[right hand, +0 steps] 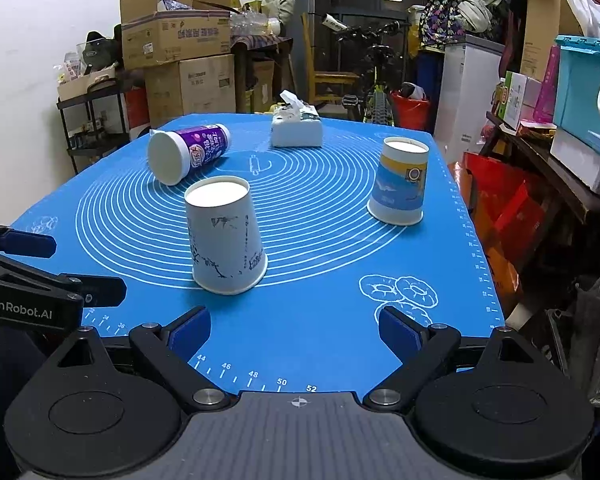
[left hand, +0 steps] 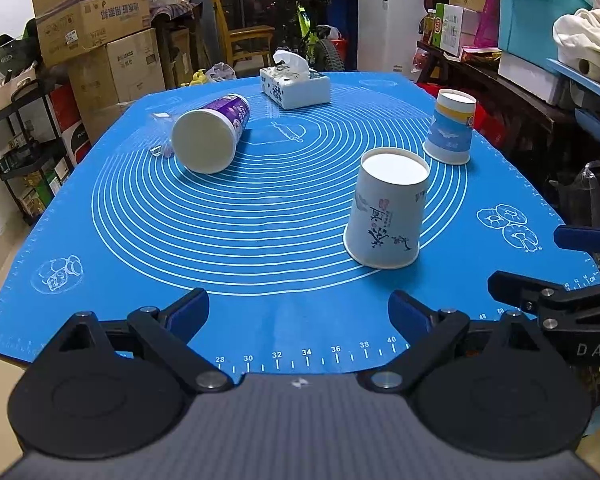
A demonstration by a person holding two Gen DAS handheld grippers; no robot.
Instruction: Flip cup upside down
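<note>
A white paper cup with ink drawings (left hand: pixel 386 210) stands upside down on the blue mat (left hand: pixel 260 240), ahead and right of my left gripper (left hand: pixel 300 312). It shows in the right wrist view (right hand: pixel 224 236) ahead and left of my right gripper (right hand: pixel 294 330). A blue and yellow cup (left hand: pixel 451 128) (right hand: pixel 400 182) stands upside down farther right. A purple cup (left hand: pixel 210 134) (right hand: pixel 188 152) lies on its side at the far left, its base toward me. Both grippers are open and empty near the mat's front edge.
A white tissue box (left hand: pixel 296 86) (right hand: pixel 296 128) sits at the far middle of the mat. Cardboard boxes (left hand: pixel 96 36), a bicycle and shelves crowd the room behind. Red bags (right hand: pixel 504 208) and storage bins stand at the right.
</note>
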